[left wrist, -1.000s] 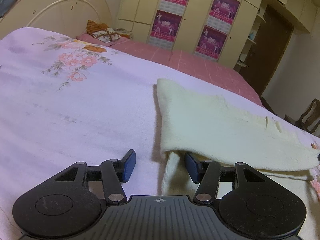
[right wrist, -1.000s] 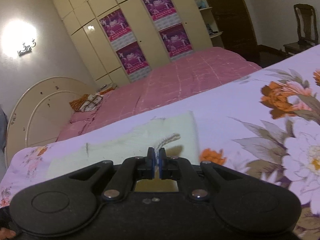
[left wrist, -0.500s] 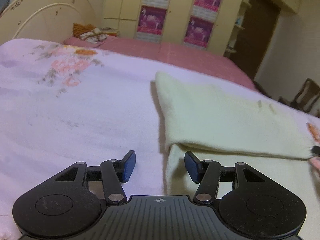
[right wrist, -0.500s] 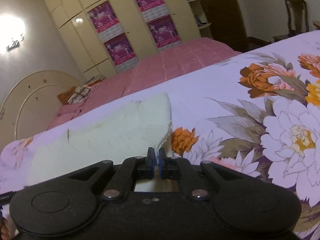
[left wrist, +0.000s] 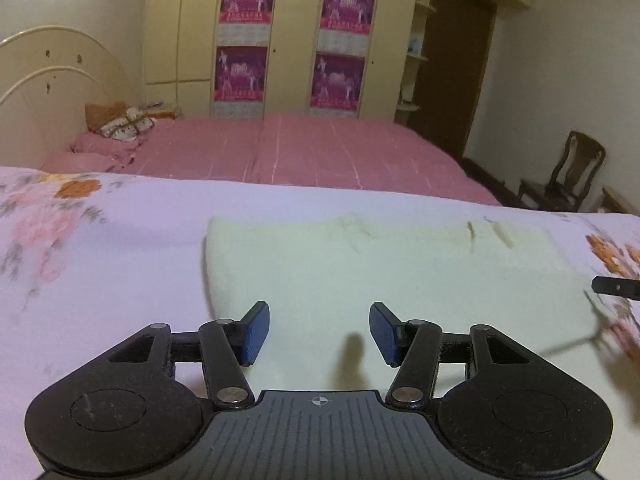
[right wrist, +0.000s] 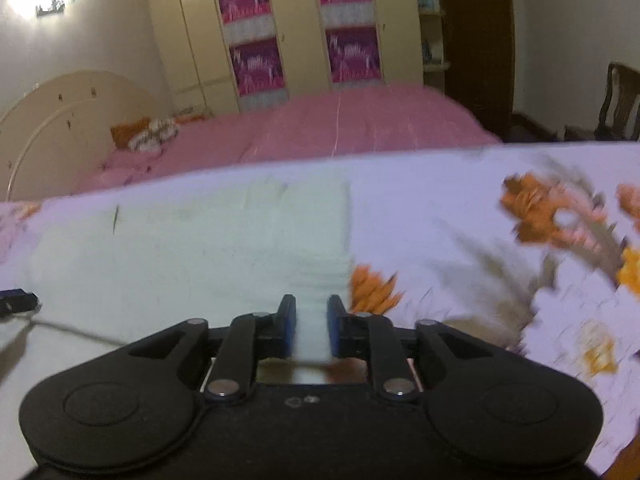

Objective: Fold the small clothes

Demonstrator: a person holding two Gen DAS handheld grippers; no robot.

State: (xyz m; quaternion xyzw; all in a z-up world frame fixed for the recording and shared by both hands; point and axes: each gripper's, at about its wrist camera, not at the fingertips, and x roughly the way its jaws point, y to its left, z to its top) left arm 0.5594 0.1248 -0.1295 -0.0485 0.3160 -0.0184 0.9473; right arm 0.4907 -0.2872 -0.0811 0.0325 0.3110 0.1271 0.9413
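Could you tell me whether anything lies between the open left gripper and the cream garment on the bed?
Nothing visible does: the left gripper hovers open directly over the cream garment, with only bare cloth between its fingers.

Cream knit garment (left wrist: 360, 272) flat on bedspread (left wrist: 100, 280)

The garment (left wrist: 360, 272) lies flat on the floral sheet (left wrist: 120, 248), which spreads to its left, right and far side. The left gripper (left wrist: 318, 332) sits over the garment's near left part, its left finger close to the left edge. The right gripper (right wrist: 312, 328) is at the garment's near right corner, with cloth between its fingers, though blur makes contact hard to judge. Behind the sheet lies a bed (left wrist: 304, 152), pillows (left wrist: 120, 128) at its left end before the headboard (left wrist: 52, 80). A wardrobe (left wrist: 280, 36) stands behind the bed, and a chair (left wrist: 572, 176) at far right.
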